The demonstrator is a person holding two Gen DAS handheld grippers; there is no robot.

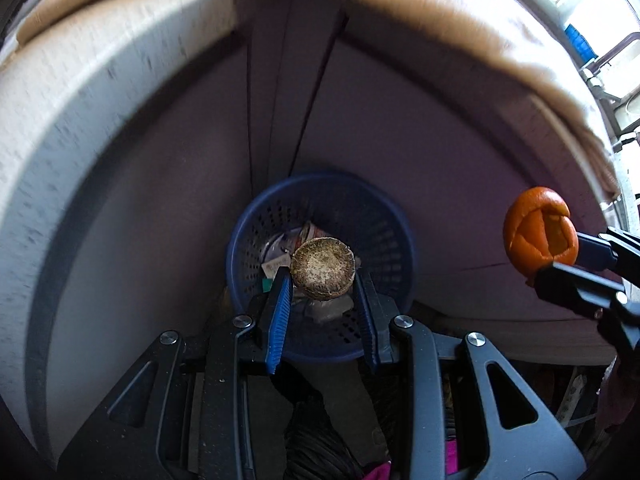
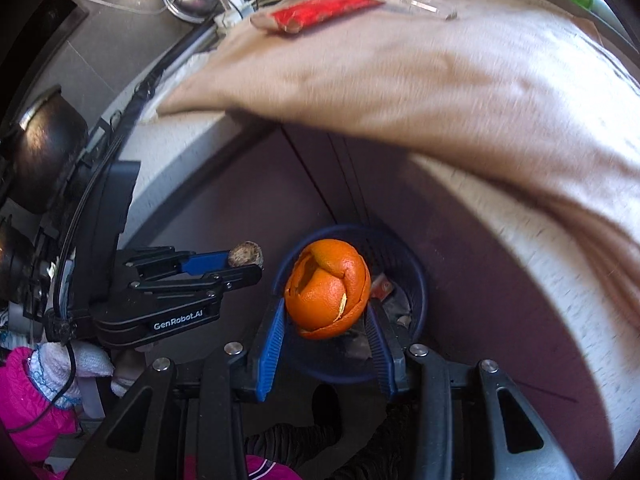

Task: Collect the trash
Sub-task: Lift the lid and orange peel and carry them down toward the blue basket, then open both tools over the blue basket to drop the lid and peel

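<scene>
Two grippers, two bits of trash, one blue bin below.

The left gripper has its jaws partly closed on one round brown husk, squeezed between the two blue pads. To its right, the right gripper has its jaws a bit wider, closed on one ball of orange peel. Both hang over the one bin, which sits on the floor by the counter. The bin has some wrappers inside. One tan cloth covers the counter above.
</scene>
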